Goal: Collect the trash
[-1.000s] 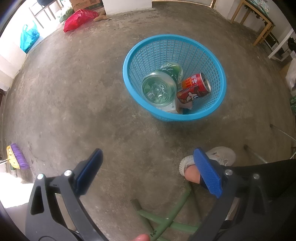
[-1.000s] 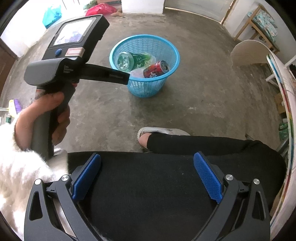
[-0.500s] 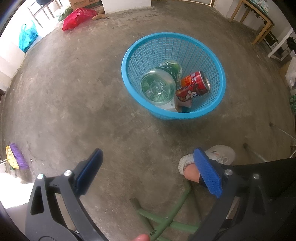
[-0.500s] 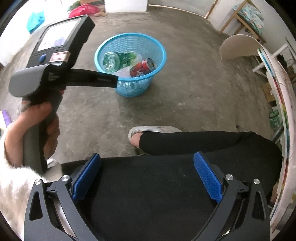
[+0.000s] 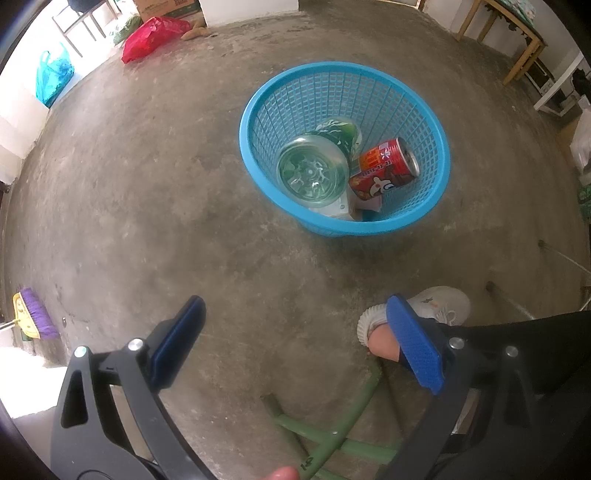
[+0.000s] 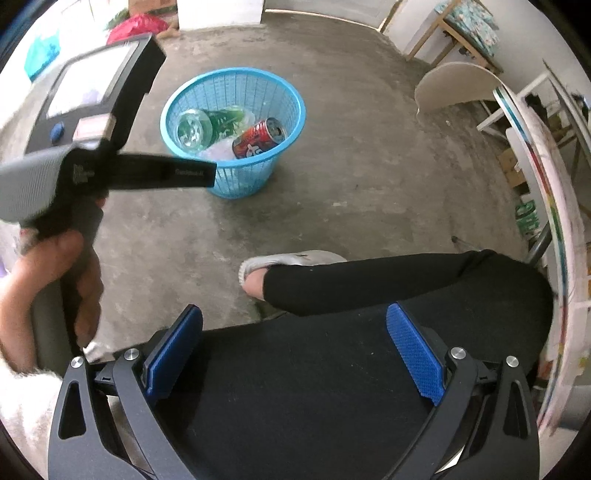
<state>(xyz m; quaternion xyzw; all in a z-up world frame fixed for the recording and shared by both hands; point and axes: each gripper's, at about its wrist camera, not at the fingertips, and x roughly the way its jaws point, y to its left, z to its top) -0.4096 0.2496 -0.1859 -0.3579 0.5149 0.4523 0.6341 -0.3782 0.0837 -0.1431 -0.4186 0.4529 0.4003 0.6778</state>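
Observation:
A blue mesh basket (image 5: 258,110) stands on the concrete floor and also shows in the right wrist view (image 6: 236,181). In it lie a green plastic bottle (image 5: 314,171), a red can (image 5: 384,170) and some pale wrapping (image 5: 341,208). My left gripper (image 5: 295,332) is open and empty, held above the floor well short of the basket. My right gripper (image 6: 295,350) is open and empty above the person's black-trousered lap. The left gripper's body and the hand holding it (image 6: 74,177) fill the left of the right wrist view.
A leg and a white shoe (image 5: 439,306) stand near the basket. A green stool frame (image 5: 332,439) is below. A red bag (image 5: 151,35) and a blue bag (image 5: 53,75) lie at the far wall, a purple broom (image 5: 31,314) at left. Tables (image 5: 517,33) and boards (image 6: 458,85) stand at right.
The right gripper's view has swung left, so the basket sits closer to the middle. The left gripper has drifted slightly; both stay open.

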